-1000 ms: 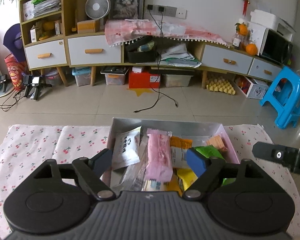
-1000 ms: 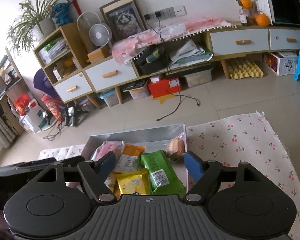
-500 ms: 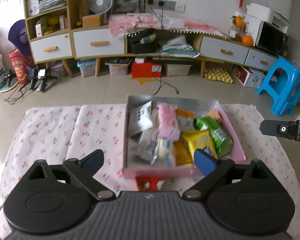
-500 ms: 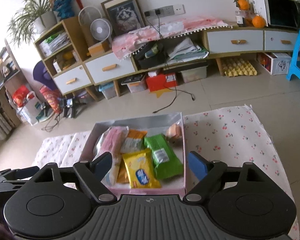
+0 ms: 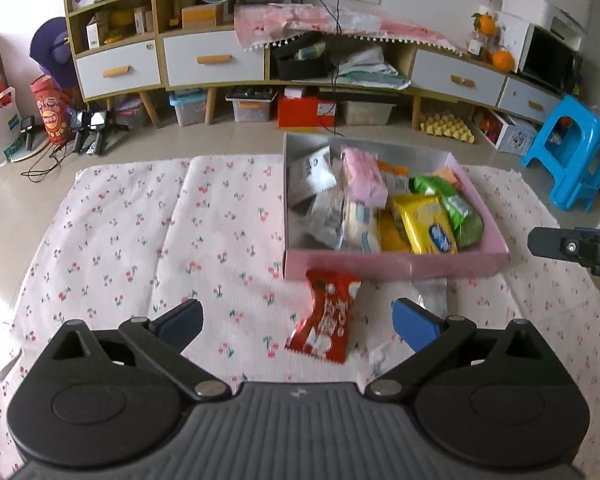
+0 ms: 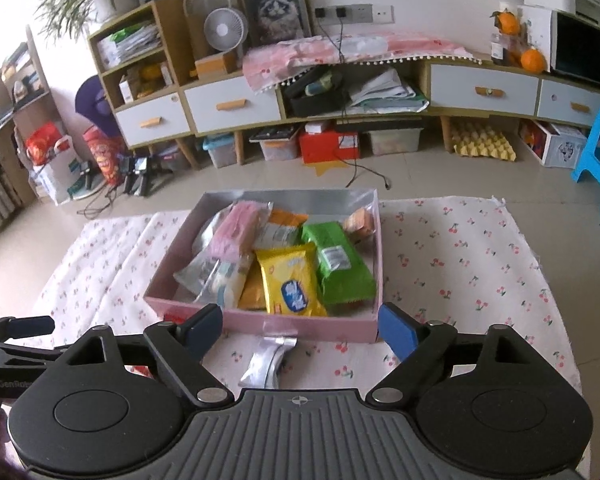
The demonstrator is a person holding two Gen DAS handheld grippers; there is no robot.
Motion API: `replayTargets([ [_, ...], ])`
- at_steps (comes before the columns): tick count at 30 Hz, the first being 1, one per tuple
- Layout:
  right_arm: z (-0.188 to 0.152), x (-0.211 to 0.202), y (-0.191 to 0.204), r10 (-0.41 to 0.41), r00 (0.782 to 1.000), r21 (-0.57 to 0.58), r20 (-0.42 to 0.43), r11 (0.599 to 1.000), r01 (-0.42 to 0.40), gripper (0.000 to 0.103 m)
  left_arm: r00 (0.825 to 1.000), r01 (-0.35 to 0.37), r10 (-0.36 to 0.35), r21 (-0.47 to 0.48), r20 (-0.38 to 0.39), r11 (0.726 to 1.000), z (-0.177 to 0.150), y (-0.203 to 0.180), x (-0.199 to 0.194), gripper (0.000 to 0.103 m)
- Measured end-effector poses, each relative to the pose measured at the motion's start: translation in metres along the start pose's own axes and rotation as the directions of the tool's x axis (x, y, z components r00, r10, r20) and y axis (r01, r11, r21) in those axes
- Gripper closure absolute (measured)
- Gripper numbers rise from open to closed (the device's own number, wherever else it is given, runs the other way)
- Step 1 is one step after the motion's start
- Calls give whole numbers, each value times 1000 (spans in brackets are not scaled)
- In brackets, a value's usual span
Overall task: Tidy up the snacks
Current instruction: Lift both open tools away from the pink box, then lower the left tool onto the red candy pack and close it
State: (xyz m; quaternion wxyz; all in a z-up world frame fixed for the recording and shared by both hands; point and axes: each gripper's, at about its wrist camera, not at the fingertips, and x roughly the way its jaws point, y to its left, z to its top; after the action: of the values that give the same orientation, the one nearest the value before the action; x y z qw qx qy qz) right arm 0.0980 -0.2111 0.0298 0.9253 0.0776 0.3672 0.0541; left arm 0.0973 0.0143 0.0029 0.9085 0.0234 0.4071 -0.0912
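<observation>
1. Left claw (image 5: pixel 296 320) and right claw (image 6: pixel 300 326) both spread wide, gripping nothing.
2. Two packets lay on the cherry-print cloth (image 5: pixel 140 240): one red packet (image 5: pixel 327 316), one silver packet (image 6: pixel 269 360).
3. One pink box (image 6: pixel 300 326) beyond, touching both packets, heaped with snacks.

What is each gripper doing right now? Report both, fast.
Left gripper: open, holding nothing, above the red snack packet on the cherry-print cloth.
Right gripper: open, holding nothing, near the pink cardboard box.
</observation>
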Motion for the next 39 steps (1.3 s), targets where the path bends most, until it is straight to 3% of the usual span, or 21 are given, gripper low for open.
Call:
replayTargets([
  [5,-21,8,6,-7,1000,-40,-22,999,6,15,999,-33,32,43,15,999,-20,-4,3,1],
  [9,-35,17,20,-30,997,-130,-66,991,21,15,999,-31,32,24,-22,999,-29,-3,12,1],
  [13,-46,26,31,-20,993,-181,-115,984,-2,15,998,-34,36,28,-56,999,-33,-4,22,1],
  [25,-59,50,36,-55,982,-244,-180,970,10,11,995,-85,88,61,-50,994,-37,-4,50,3],
  [30,-64,63,32,-81,980,-252,-184,967,32,11,997,-61,64,64,-51,996,-36,-7,59,10],
  [39,-70,89,20,-126,967,-225,-220,971,76,11,998,-43,45,48,-52,998,-30,-13,67,35],
])
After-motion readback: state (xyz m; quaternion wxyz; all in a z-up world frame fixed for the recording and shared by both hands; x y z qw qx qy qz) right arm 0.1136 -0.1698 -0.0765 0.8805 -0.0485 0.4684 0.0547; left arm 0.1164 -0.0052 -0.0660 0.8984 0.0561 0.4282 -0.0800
